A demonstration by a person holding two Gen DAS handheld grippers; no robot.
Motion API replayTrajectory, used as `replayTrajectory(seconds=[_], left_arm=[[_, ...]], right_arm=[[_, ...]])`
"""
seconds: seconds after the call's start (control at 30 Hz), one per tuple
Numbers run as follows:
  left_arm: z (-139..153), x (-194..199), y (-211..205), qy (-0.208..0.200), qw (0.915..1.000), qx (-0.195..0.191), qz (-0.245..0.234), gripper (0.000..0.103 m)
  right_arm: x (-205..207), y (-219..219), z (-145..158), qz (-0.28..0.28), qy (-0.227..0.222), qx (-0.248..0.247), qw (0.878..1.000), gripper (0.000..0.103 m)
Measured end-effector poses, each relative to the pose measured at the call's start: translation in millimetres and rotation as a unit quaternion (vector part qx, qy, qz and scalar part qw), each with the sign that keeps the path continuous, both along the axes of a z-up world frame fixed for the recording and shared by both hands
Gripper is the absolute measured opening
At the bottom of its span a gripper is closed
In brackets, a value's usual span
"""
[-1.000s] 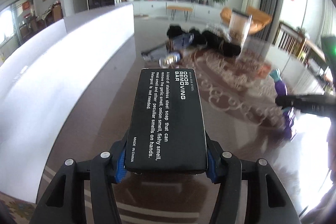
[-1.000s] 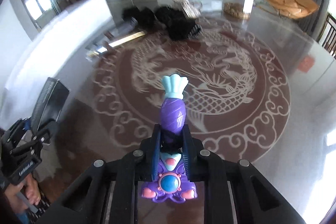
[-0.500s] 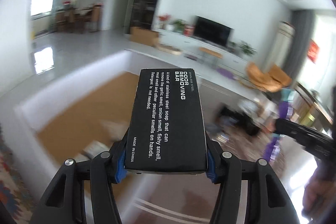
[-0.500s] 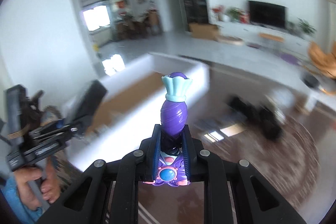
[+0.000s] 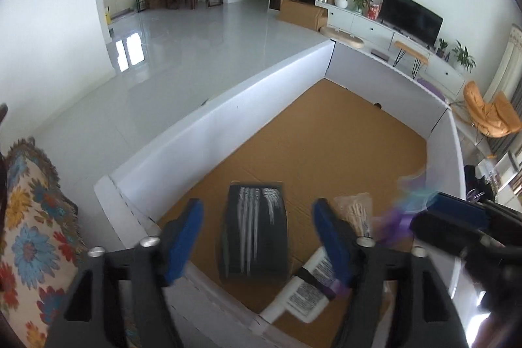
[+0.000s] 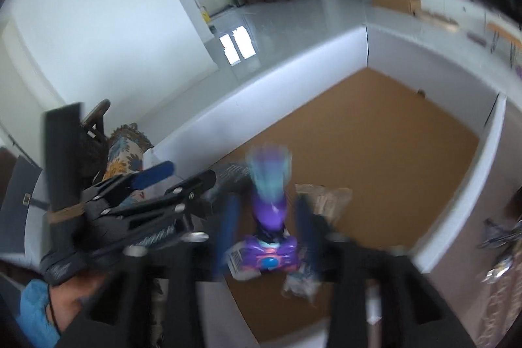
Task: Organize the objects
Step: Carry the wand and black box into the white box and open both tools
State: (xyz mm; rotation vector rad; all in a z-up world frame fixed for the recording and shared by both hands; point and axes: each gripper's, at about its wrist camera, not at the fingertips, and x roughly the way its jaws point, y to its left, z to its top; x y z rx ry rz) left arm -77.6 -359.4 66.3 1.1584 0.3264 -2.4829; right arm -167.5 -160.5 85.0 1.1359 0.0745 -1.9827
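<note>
My left gripper (image 5: 257, 206) hangs over a large white-walled box with a brown cardboard floor (image 5: 342, 136). Its jaws are opening, and the black odor-bar box (image 5: 254, 237) lies blurred below and between the blue pads (image 5: 182, 237), touching neither. My right gripper (image 6: 267, 201) is beside it over the same box, and its jaws are opening too. The purple toy (image 6: 270, 217) with a pale blue top is smeared by motion between those pads, free of them. In the left wrist view the right gripper (image 5: 450, 217) and the toy (image 5: 411, 204) show at the right.
A white labelled bottle (image 5: 310, 279) and a clear bag of pale sticks (image 5: 355, 211) lie on the box floor near the front wall. The box's white wall (image 5: 228, 126) rises on all sides. A floral cushion (image 5: 29, 217) sits left of the box. A hand (image 6: 75, 289) holds the left gripper.
Both grippers swung from the patterned table to above the white-walled box. Both then opened: the black box and the purple toy left the pads and are dropping into the box.
</note>
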Motion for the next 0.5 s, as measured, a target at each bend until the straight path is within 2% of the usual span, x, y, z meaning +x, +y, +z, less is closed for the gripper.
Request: replayTrajectory(seconds=[0.07,0.17,0.2,0.37,0.43,0.5], left_arm=[[5.5,1.7,4.0,0.011,0.9998,-0.018,-0.004,0.076],[10.8,5.4,21.5,0.028,0.9992,-0.024,-0.018,0.081],[12.3,7.6,30.1,0.032,0.9989,-0.026,-0.024,0.081],[17.6,23.4,106.3,0.057,0.994,-0.009,-0.094,0.081],[19.1,27.9,142.5,0.064,0.9888,0.009,-0.134,0.081],[15.2,33.8,190.3,0.069,0.9796,0.025,-0.187,0.081]], right_arm=[[-0.6,3.8,-1.3,-0.014,0.005,-0.013,1.0,0.065],[3.4,22.4,5.0,-0.026,0.029,-0.023,0.999,0.083],[8.3,33.5,8.0,-0.035,0.043,-0.019,0.998,0.086],[6.7,107.7,0.1,-0.092,0.09,0.004,0.992,0.089],[8.7,148.2,-15.6,-0.126,0.097,0.026,0.987,0.091],[7.6,187.5,-36.9,-0.157,0.096,0.05,0.982,0.091]])
